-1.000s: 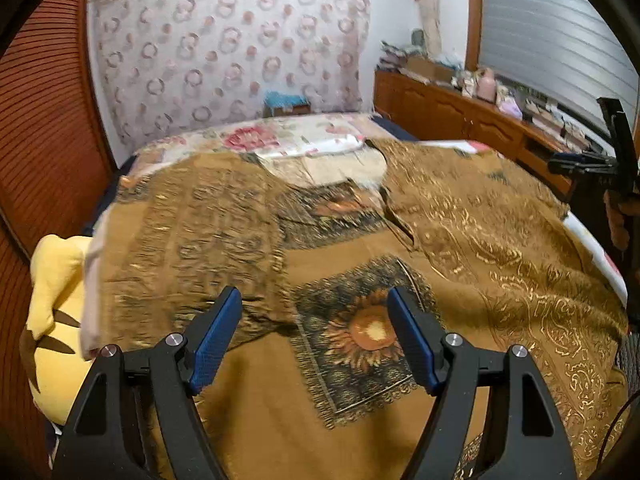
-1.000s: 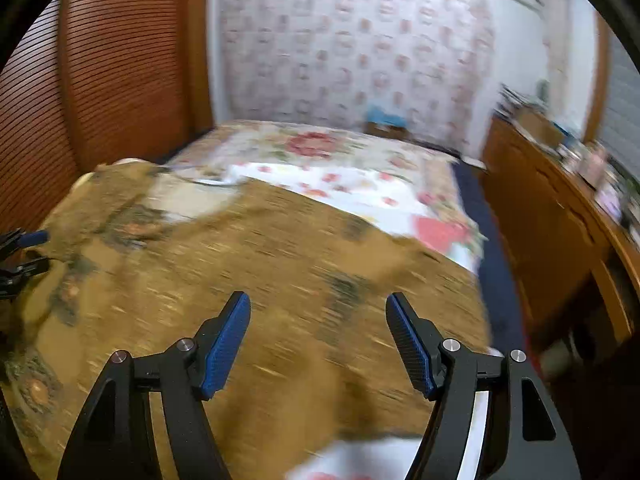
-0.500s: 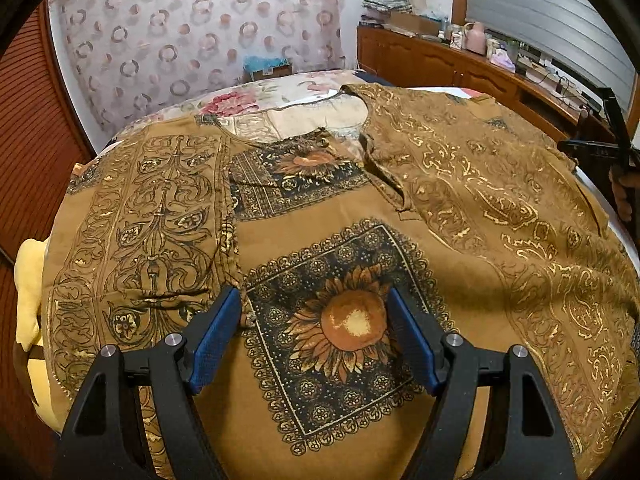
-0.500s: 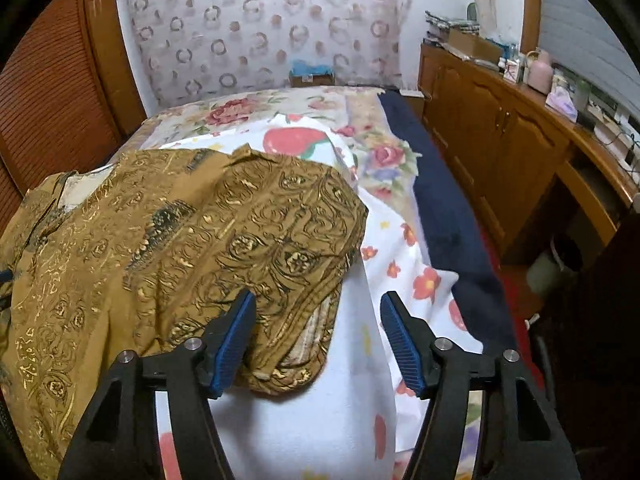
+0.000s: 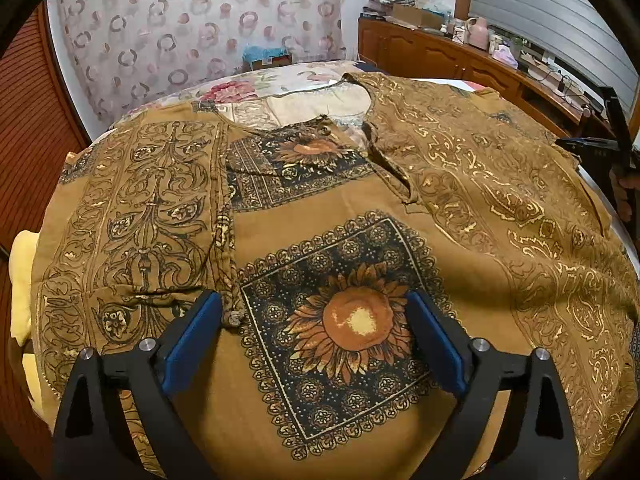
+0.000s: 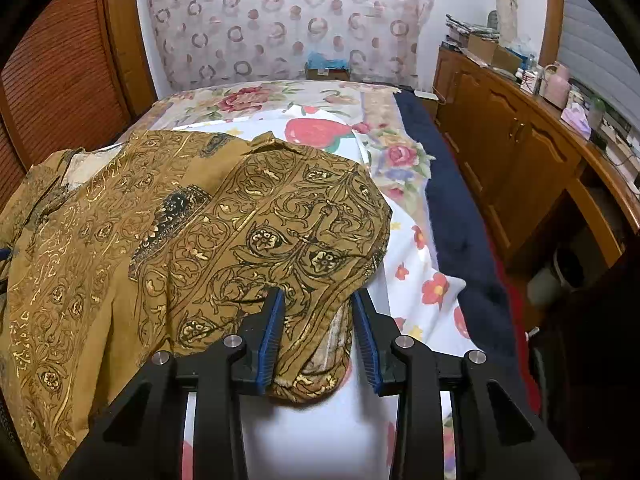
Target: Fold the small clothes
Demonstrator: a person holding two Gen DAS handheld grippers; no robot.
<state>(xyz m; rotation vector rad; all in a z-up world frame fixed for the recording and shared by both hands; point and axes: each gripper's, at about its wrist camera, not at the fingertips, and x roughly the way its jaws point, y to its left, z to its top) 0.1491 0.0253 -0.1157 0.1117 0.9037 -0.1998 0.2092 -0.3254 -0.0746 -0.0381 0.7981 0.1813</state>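
A brown tunic with gold scrollwork and sunflower panels [image 5: 352, 208] lies spread on the bed. Its left sleeve is folded in over the body. My left gripper [image 5: 316, 320] is open and empty, hovering over the lower sunflower panel. In the right wrist view the tunic's right sleeve [image 6: 288, 232] lies on the floral sheet. My right gripper [image 6: 318, 320] has its jaws partly closed around the sleeve's cuff, with the blue pads [image 6: 272, 328] on either side of the bunched cloth. The right gripper also shows in the left wrist view [image 5: 608, 148] at the tunic's far right edge.
A floral bedsheet [image 6: 416, 280] covers the bed, with a navy blanket [image 6: 460, 220] along its right side. A wooden cabinet [image 6: 520, 152] with clutter stands to the right. A yellow plush [image 5: 20, 280] lies at the bed's left edge. A wooden slatted wall [image 6: 60, 80] is at left.
My left gripper has moved down and closer over the tunic. My right gripper has moved onto the sleeve cuff and narrowed its jaws around it.
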